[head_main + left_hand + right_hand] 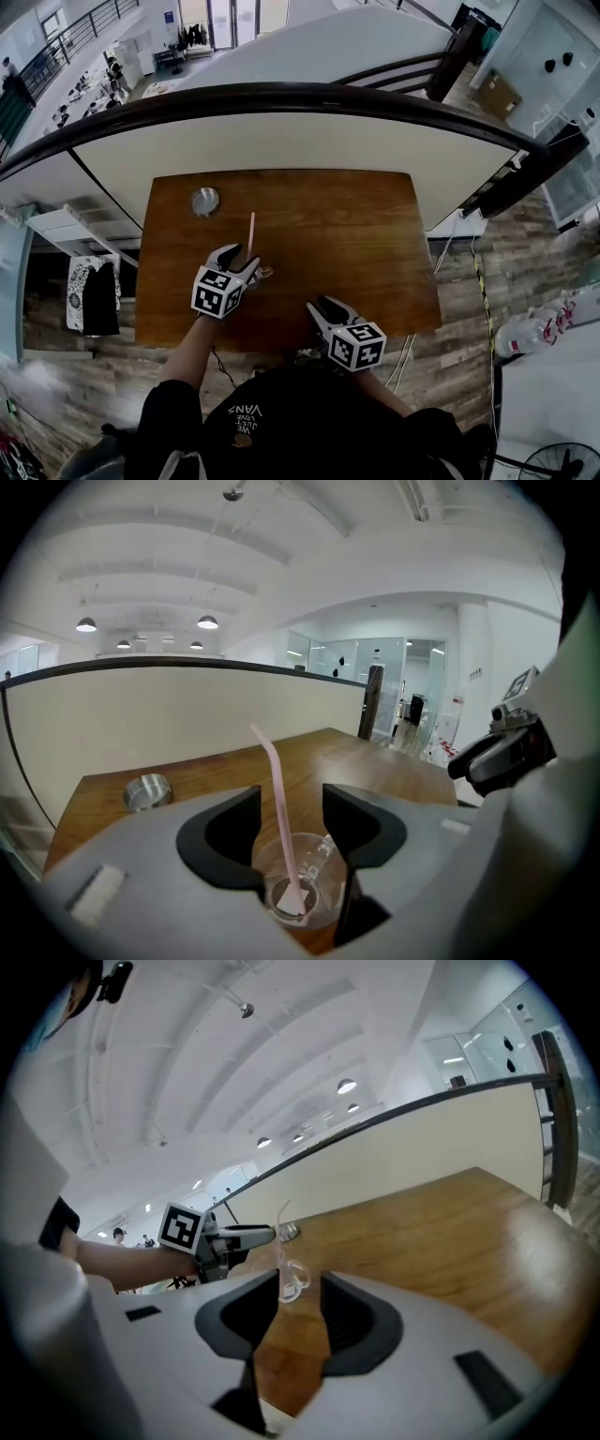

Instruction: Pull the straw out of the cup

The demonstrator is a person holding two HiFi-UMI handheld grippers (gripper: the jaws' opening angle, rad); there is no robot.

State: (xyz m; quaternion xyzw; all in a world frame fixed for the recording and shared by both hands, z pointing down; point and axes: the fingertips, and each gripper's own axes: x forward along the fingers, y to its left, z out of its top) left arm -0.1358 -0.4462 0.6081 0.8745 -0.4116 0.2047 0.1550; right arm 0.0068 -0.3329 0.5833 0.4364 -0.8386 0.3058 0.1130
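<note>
straw [250,234] stands in the cup [265,273], leaning to 12 o'clock in the head view, so the pull is not yet done. in the left gripper view your left gripper [291,797] is spread wide around the cup, not squeezing it. in the right gripper view your right gripper [300,1283] is spread and empty, with the cup ahead at 11 o'clock.

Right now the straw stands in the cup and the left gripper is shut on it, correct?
No. The straw stands in the cup, but the left gripper is open, jaws clear of it; the left gripper view shows this.
</note>
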